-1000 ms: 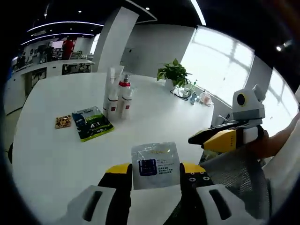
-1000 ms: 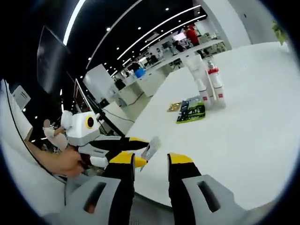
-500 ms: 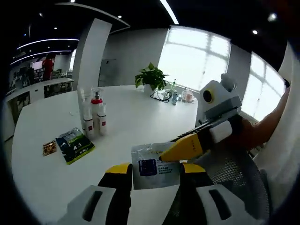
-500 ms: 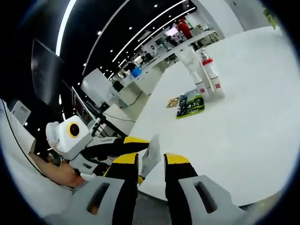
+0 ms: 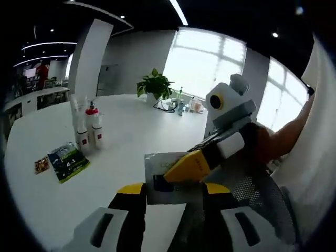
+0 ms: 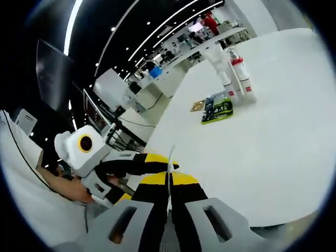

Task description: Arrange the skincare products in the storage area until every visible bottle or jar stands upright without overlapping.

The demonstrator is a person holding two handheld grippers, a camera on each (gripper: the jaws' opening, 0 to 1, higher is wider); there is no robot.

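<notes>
A silvery white sachet with a dark label hangs over the table's near edge, held between the jaws of my left gripper. My right gripper reaches in from the right, its yellow jaws clamped on the same sachet. In the right gripper view the sachet shows edge-on as a thin sheet, with my right gripper shut on it and my left gripper gripping it from the left. Far across the white table stand white bottles with red collars, upright and close together, also seen as bottles.
A green packet lies flat near the bottles, with a small brown packet beside it; the green packet appears again. A potted plant and small items sit at the table's far side. A person's arm holds the right gripper.
My right gripper has gone from open beside the sachet to shut on it. The left gripper view has swung, so the bottles sit further left.
</notes>
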